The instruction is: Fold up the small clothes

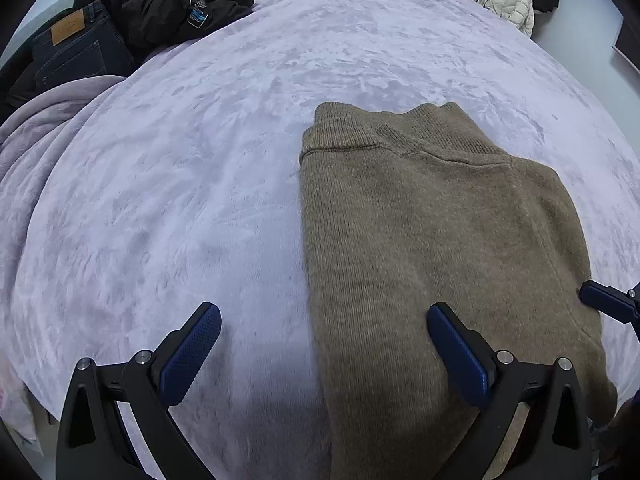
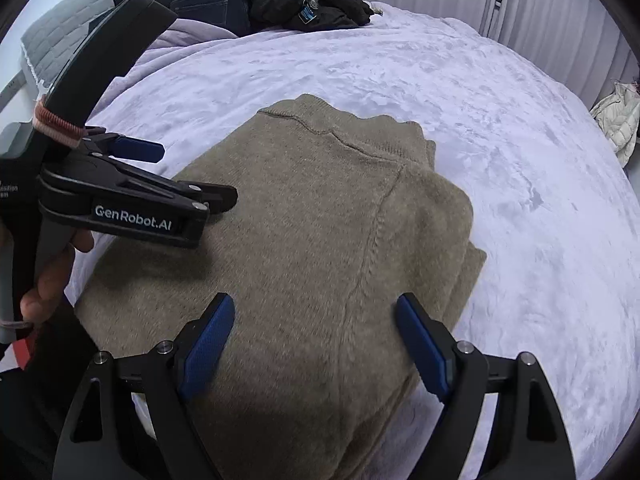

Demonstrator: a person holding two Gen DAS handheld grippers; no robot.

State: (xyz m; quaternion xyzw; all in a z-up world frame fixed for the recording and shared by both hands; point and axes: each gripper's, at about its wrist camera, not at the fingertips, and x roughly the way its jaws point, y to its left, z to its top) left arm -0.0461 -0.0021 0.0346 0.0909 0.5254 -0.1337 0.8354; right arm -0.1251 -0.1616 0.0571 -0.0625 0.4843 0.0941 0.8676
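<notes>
- Sweater (image 2: pixel 304 248): folded, flat on the blanket (image 2: pixel 500 128).
- Right gripper (image 2: pixel 316 340): jaws wide apart, empty, above sweater's near end.
- Left gripper (image 1: pixel 324 344): jaws spread, empty, straddling sweater's left edge.
- Jeans (image 1: pixel 76 52), black jacket (image 1: pixel 168 4): eleven o'clock.

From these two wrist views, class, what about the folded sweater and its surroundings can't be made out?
- Brown knitted sweater: near hem cut off by the bottom edge in both views.
- Its sleeves: hidden, presumably tucked under the fold.
- Small label on the black jacket: too small to read.
- Right gripper: mostly cut off in the left view.
</notes>
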